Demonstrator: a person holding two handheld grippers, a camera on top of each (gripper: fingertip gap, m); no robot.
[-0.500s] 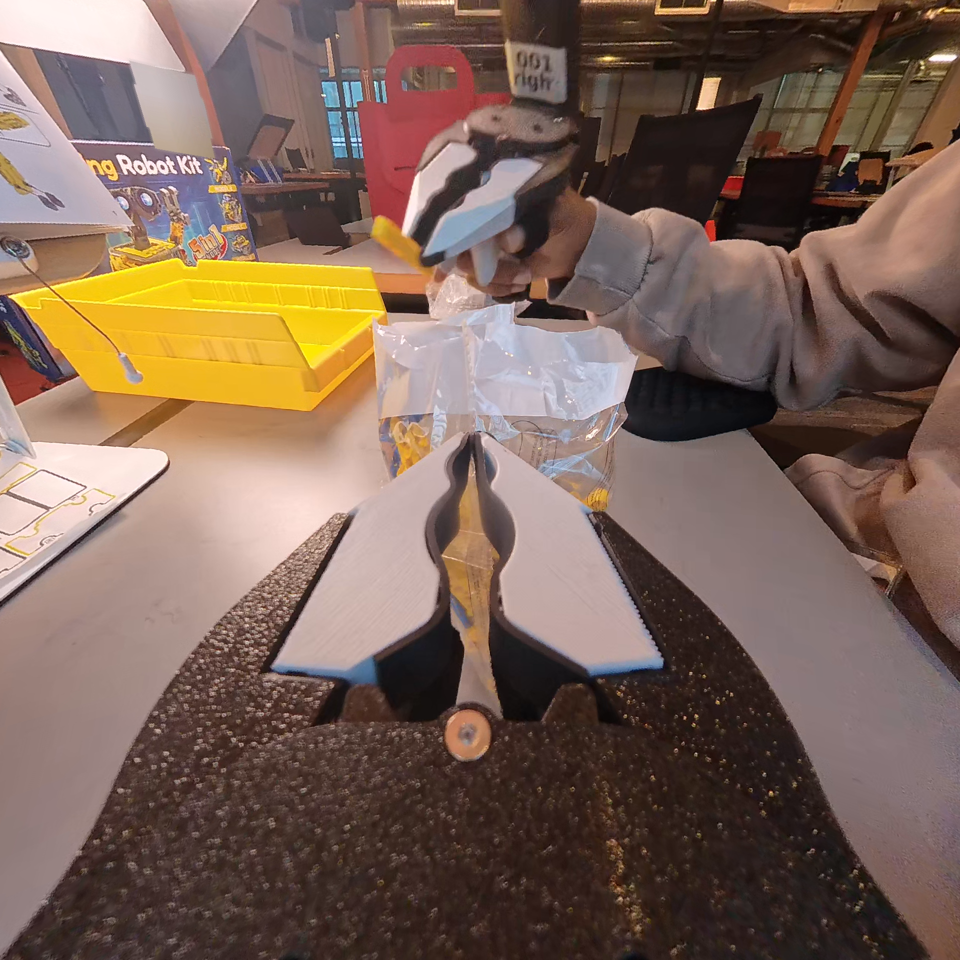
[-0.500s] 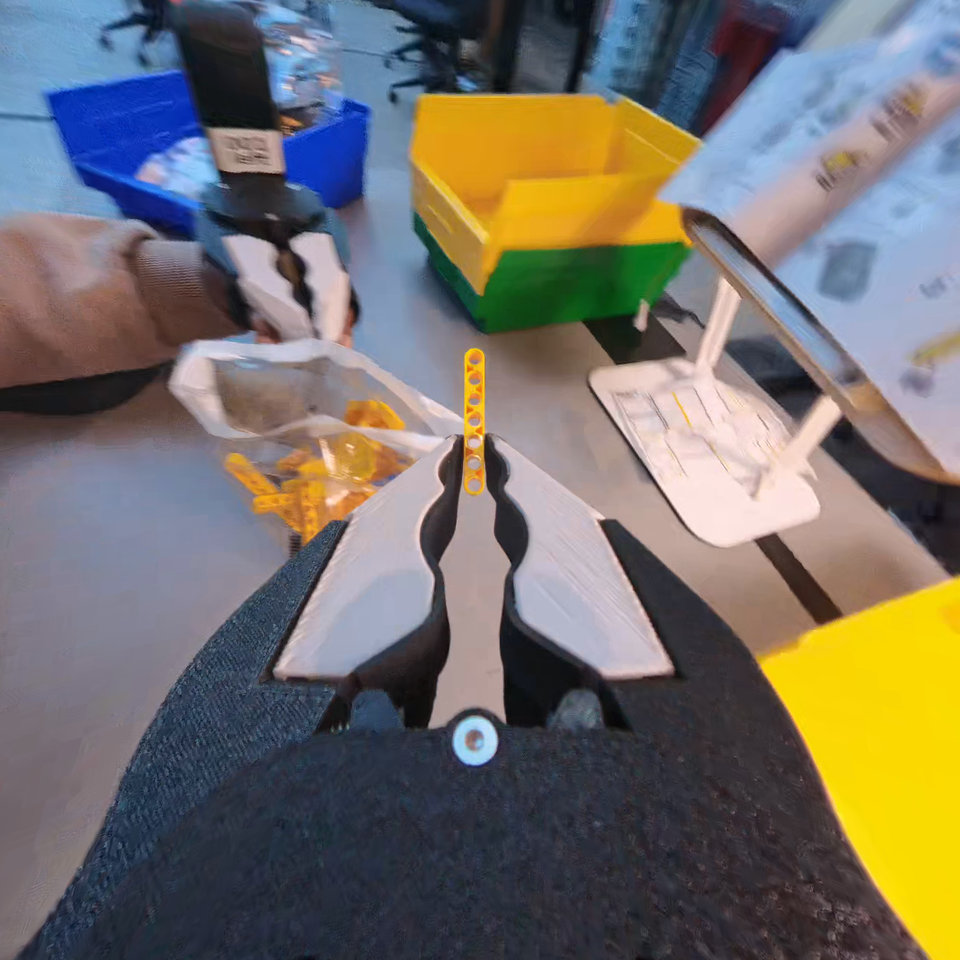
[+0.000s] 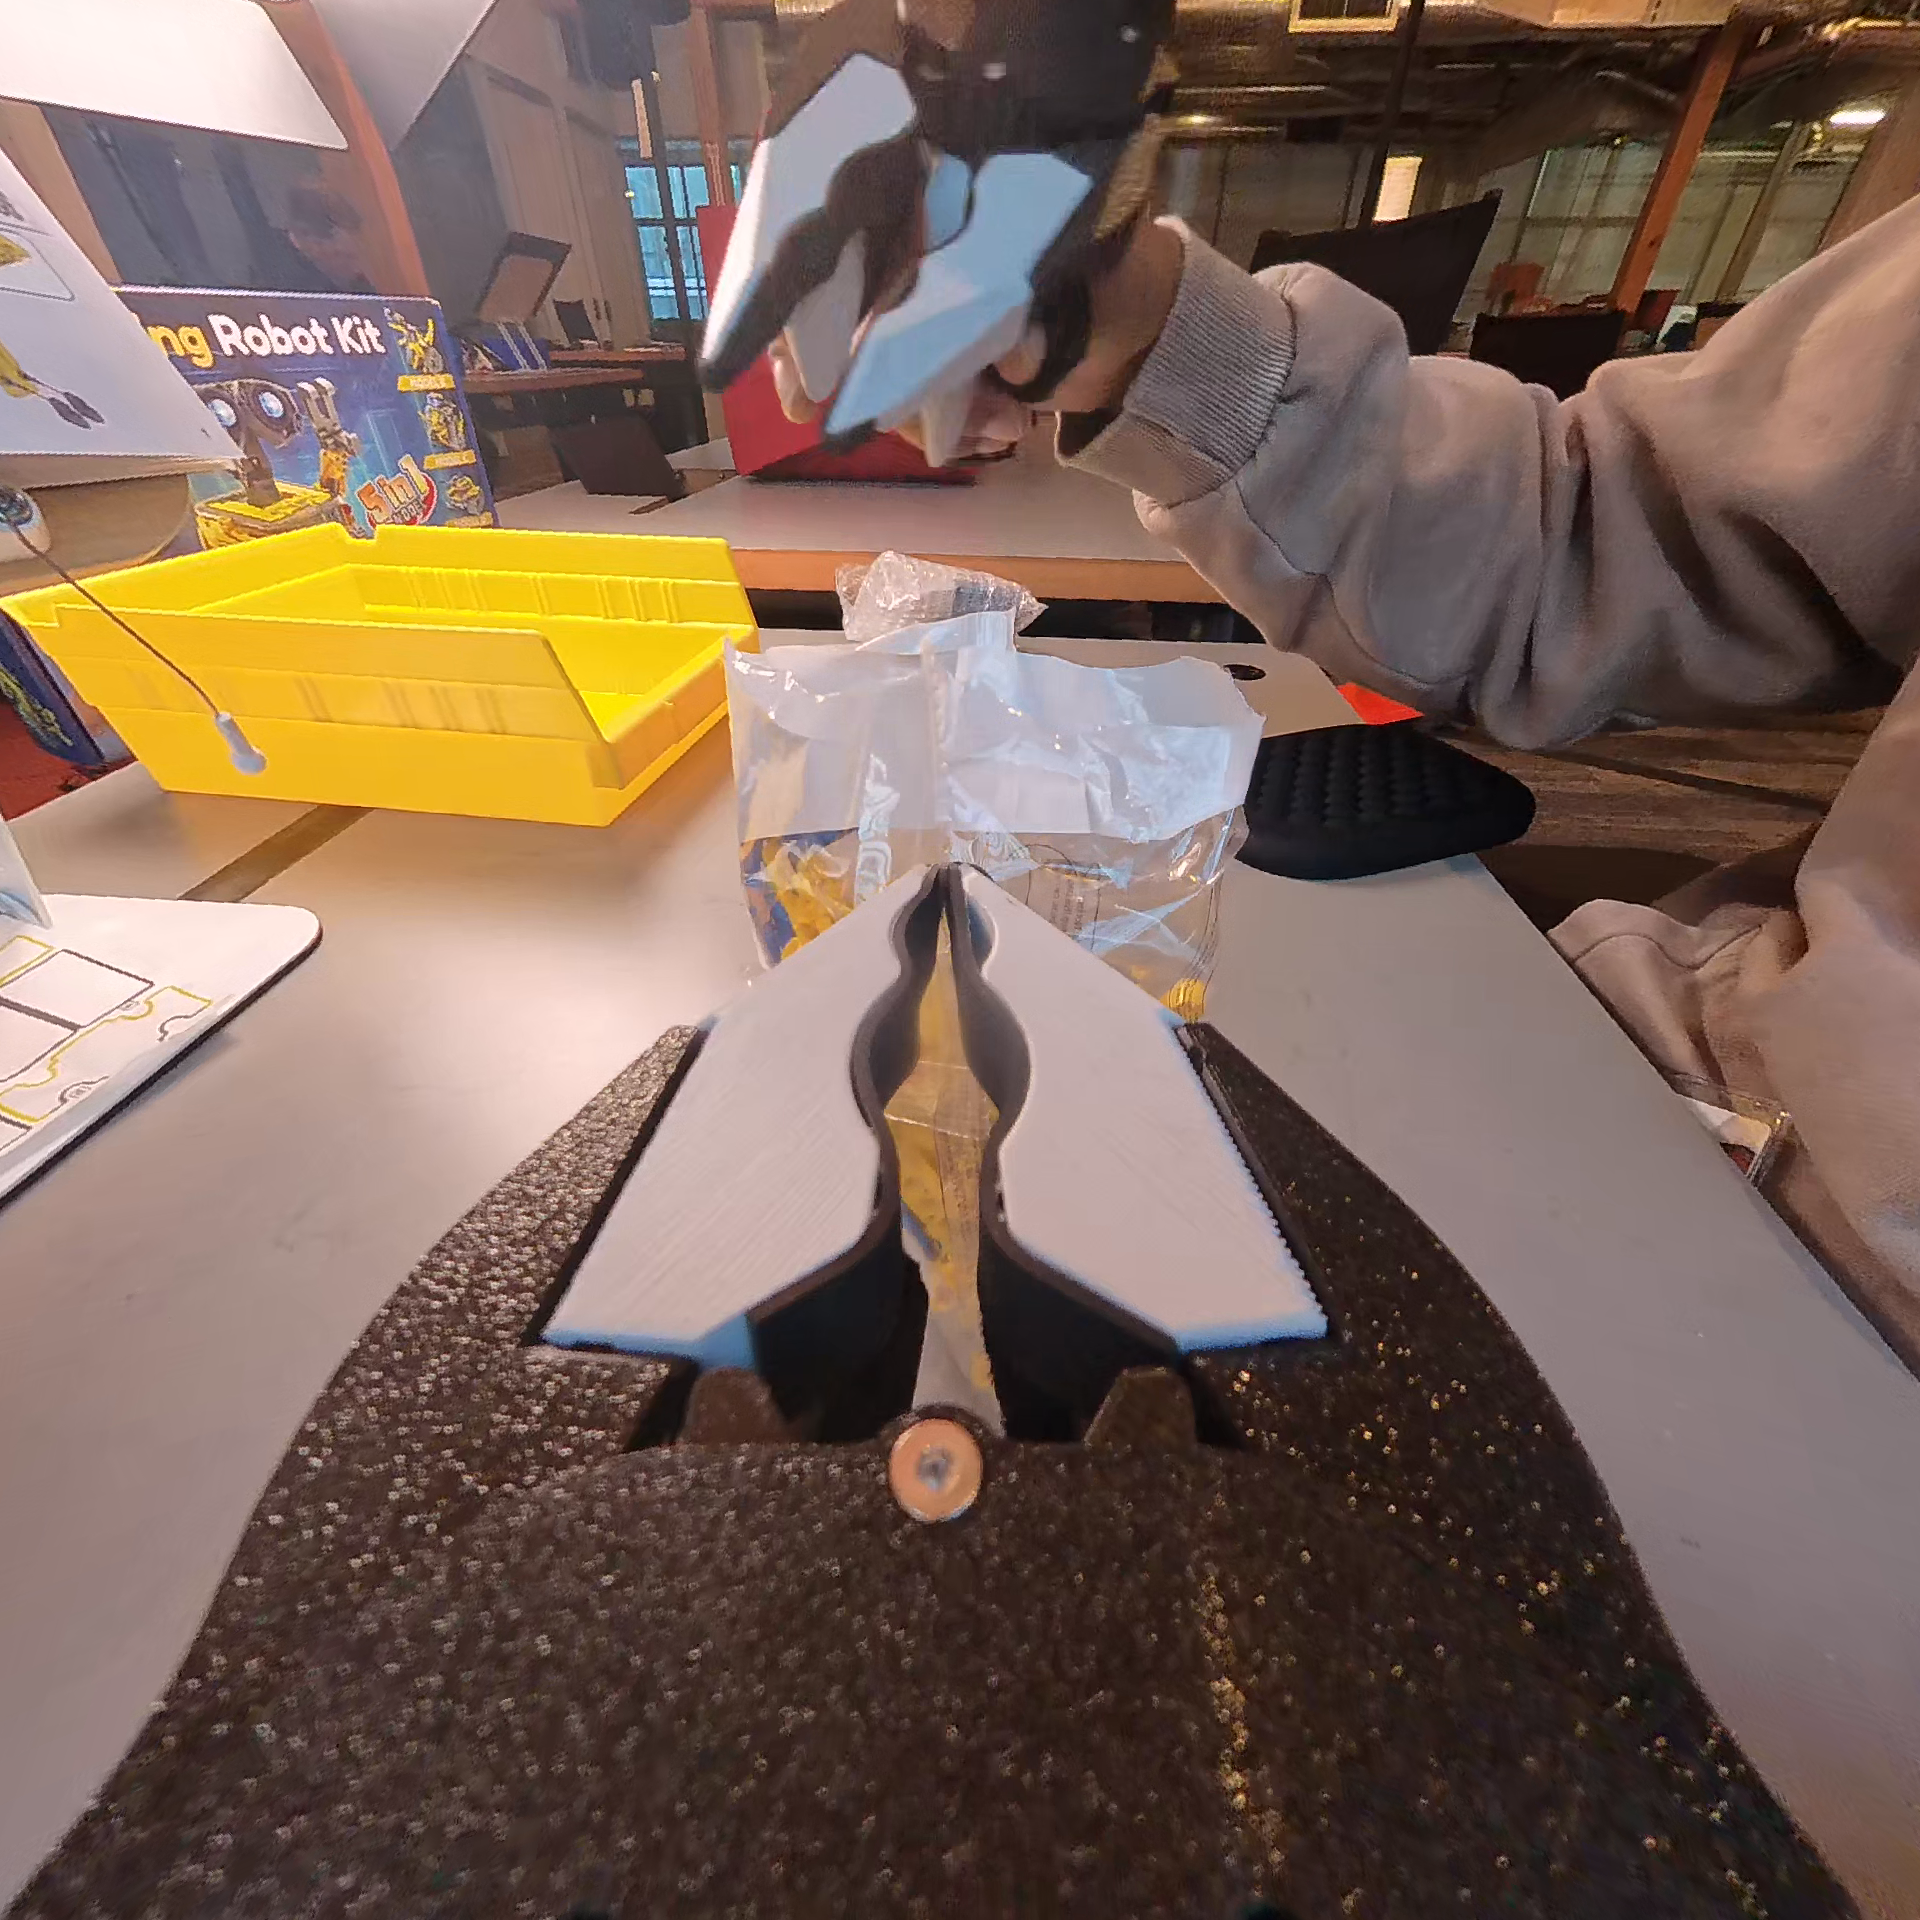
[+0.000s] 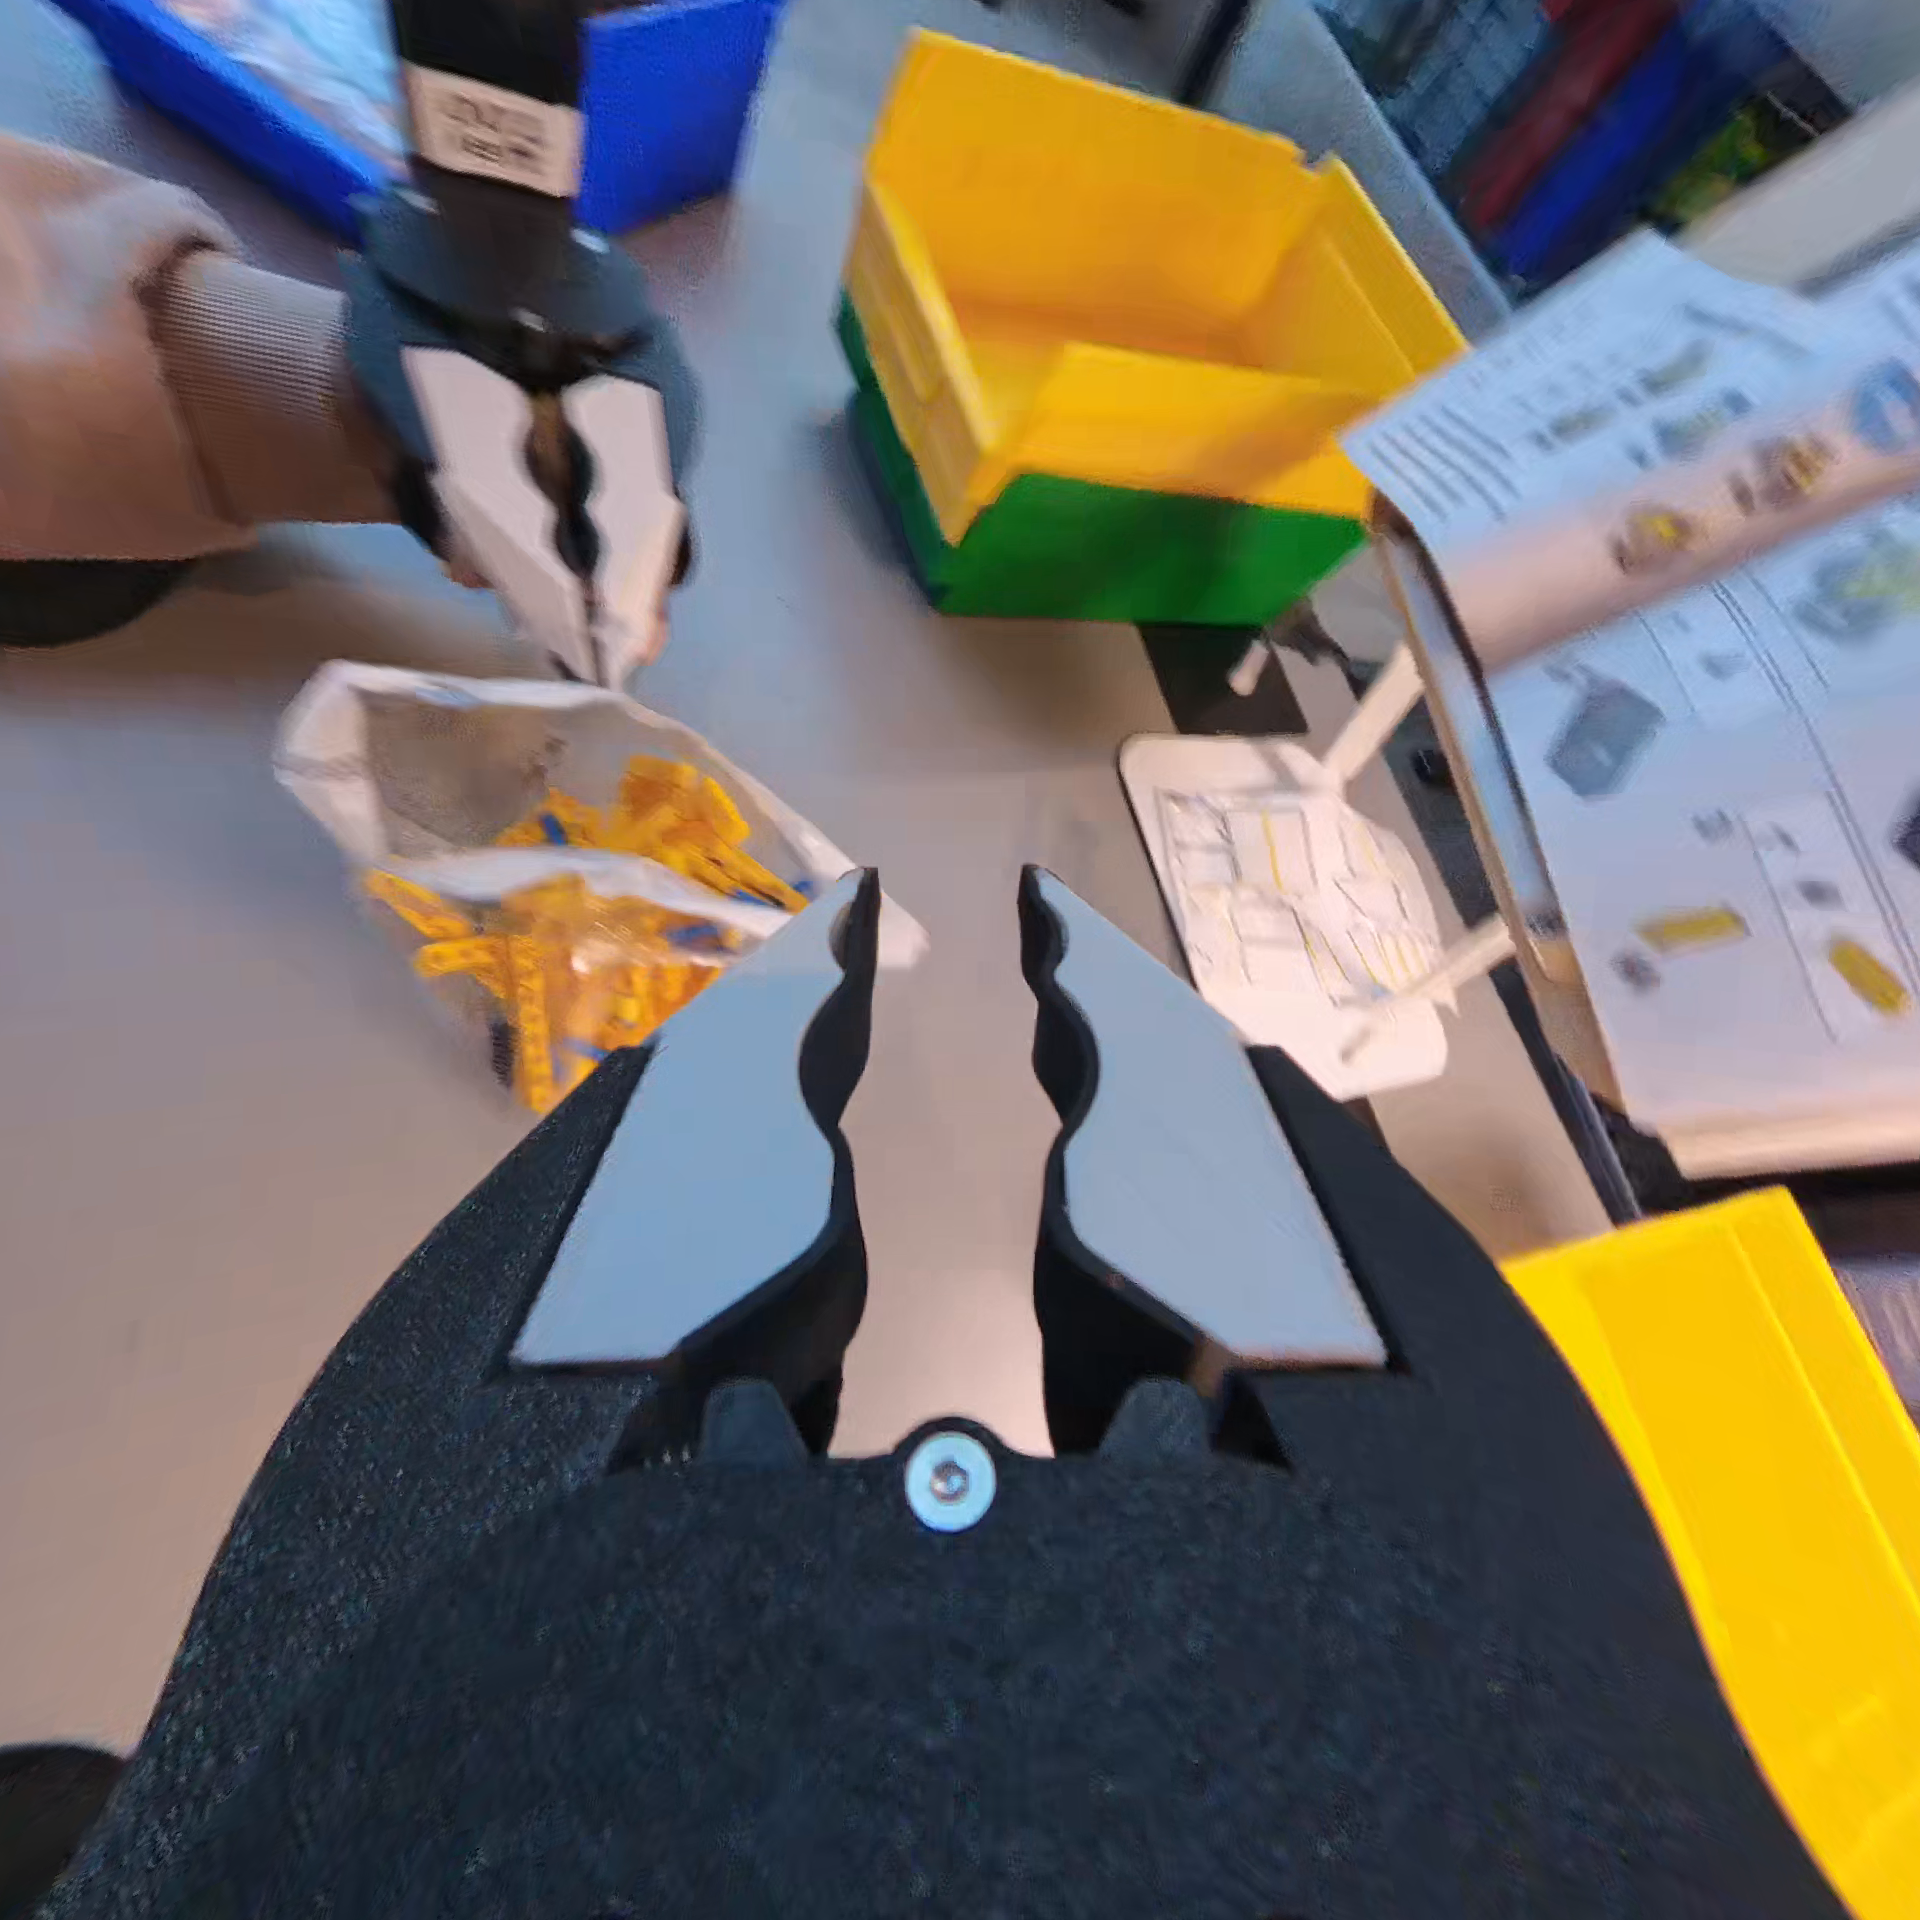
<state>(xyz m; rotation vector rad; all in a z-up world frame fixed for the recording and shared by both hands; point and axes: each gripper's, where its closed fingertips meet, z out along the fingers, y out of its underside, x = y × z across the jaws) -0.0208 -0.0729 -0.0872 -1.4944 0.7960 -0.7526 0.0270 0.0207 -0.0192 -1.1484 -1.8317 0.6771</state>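
My left gripper (image 3: pixel 943 883) pinches the clear bag (image 3: pixel 987 769) upright on the table (image 3: pixel 468 1039) — mouth up. Right gripper (image 4: pixel 948 883) gapes empty just right of it — yellow pieces (image 4: pixel 582 935) lower-left.

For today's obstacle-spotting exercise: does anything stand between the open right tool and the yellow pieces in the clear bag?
Nothing visible does. The right tool hangs open beside the clear bag, whose mouth gapes toward it, yellow pieces showing inside. The left tool pinches only the bag's far rim.
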